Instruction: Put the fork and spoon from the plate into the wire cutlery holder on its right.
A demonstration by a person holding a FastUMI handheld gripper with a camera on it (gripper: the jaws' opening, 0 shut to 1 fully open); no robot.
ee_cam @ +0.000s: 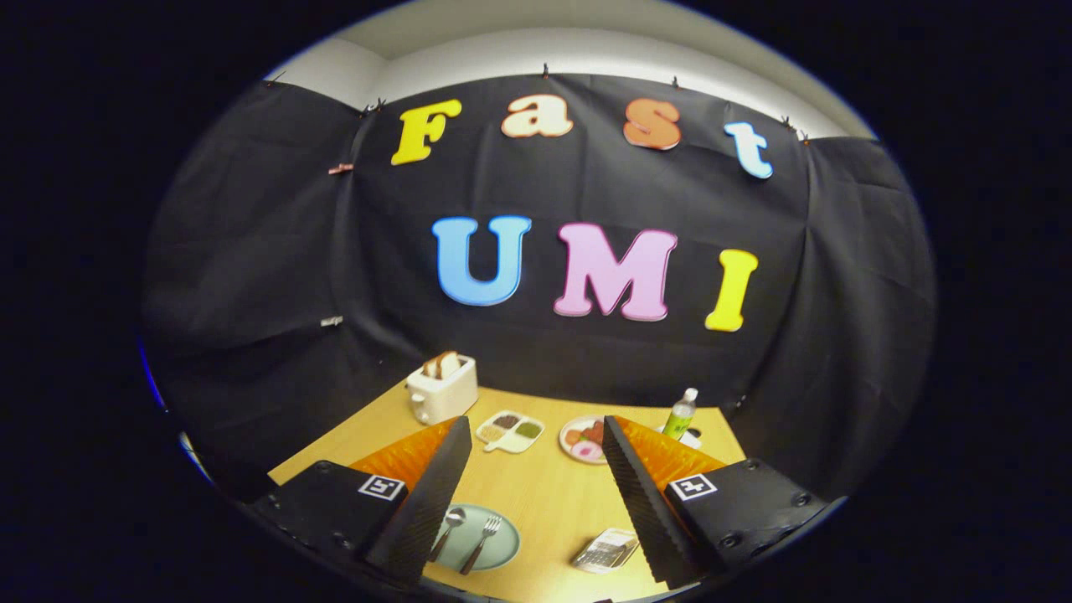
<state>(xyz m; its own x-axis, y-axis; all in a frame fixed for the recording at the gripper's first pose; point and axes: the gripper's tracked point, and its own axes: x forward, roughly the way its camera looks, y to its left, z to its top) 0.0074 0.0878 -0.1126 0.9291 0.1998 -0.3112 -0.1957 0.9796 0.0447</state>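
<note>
the wooden worktop (544,494) runs back to the black cloth wall. over its near part the tongs (532,435) hang wide open, holding nothing, with bare wood showing between the 2 fingers.

next in size, a white toaster (442,389) stands at the far left corner with 2 slices of toast sticking up out of its slots.

a round pale green plate (494,548) lies near, just beside the left finger, which partly hides its left edge. on it lie the spoon (447,529) and the fork (483,540), side by side, spoon on the left, both with heads pointing away.

the wire holder (606,550) sits to the right of the plate, close to the right finger. what is in it cannot be made out.

beyond the fingers, a white divided dish (509,432) has 3 compartments, each with a different filling: dark brown, pale beige and green. to its right a round plate (574,441) carries reddish and pink food, its right side hidden behind the right finger.

a small green bottle (681,412) with a white cap stands upright at the far right, behind that finger.
</note>
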